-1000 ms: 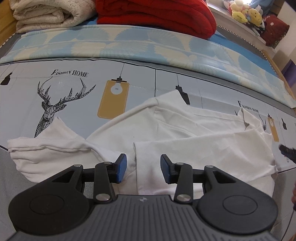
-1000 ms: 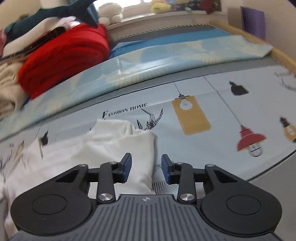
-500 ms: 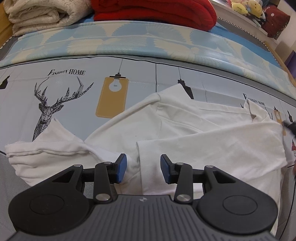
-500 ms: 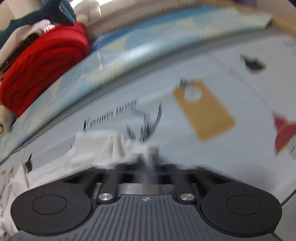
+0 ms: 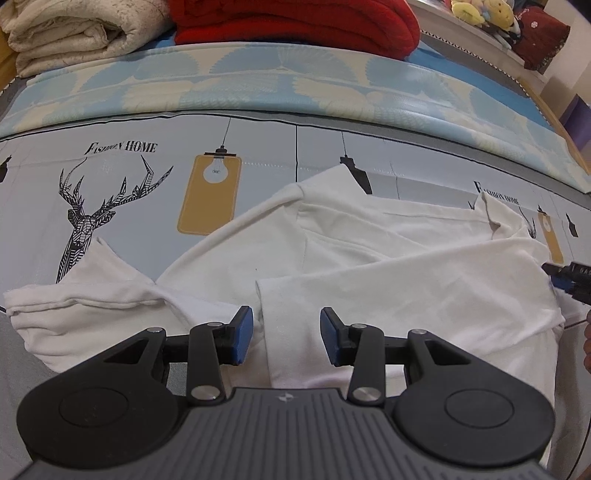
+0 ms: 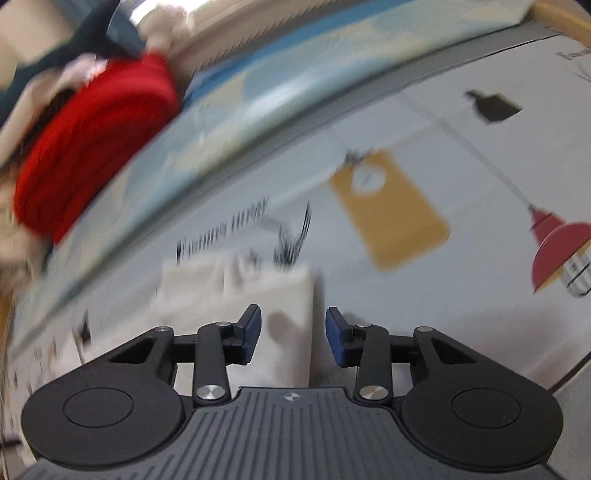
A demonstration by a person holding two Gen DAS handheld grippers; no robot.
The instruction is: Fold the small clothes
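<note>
A white garment [image 5: 369, 258] lies partly folded on a printed mat [image 5: 155, 184], one sleeve spread to the left. My left gripper [image 5: 284, 338] is open and empty, its blue pads either side of a folded edge near the front. My right gripper [image 6: 293, 341] is open; the garment's right edge [image 6: 280, 295] lies between and below its pads, not pinched. The right wrist view is blurred by motion. The right gripper's tip shows at the far right of the left wrist view [image 5: 570, 275], at the garment's edge.
A red blanket [image 5: 295, 22] and a cream blanket [image 5: 74, 29] are stacked at the back on a blue patterned cover [image 5: 258, 85]. Stuffed toys [image 5: 487, 11] sit at the back right. The mat's front edge runs at the lower right [image 6: 569, 373].
My right gripper shut on the garment's right edge, shifted it, and has now opened again. My left gripper stayed open and edged slightly forward.
</note>
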